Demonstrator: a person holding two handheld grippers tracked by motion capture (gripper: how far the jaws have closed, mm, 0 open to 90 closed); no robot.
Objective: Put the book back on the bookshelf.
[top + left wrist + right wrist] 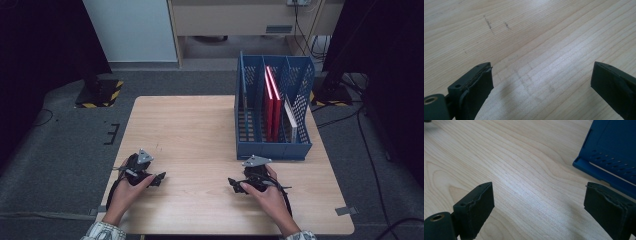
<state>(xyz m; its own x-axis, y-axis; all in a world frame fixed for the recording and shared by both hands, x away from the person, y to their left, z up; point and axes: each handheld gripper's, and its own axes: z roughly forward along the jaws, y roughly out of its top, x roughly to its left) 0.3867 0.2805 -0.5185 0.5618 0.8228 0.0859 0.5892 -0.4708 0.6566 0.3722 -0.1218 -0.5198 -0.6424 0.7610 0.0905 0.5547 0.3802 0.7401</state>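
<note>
High view: both claws, left [161, 178] and right [232, 184], gape empty near a blue file rack [272, 147]; no legible writing.

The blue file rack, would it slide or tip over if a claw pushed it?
The blue file rack would probably slide, not tip: its base looks wide and sits flat on the smooth wooden table. It looks like perforated plastic, so likely stiff and light. The red books leaning inside might shift or flop. Both claws, left and right, rest open, apart from it.
</note>
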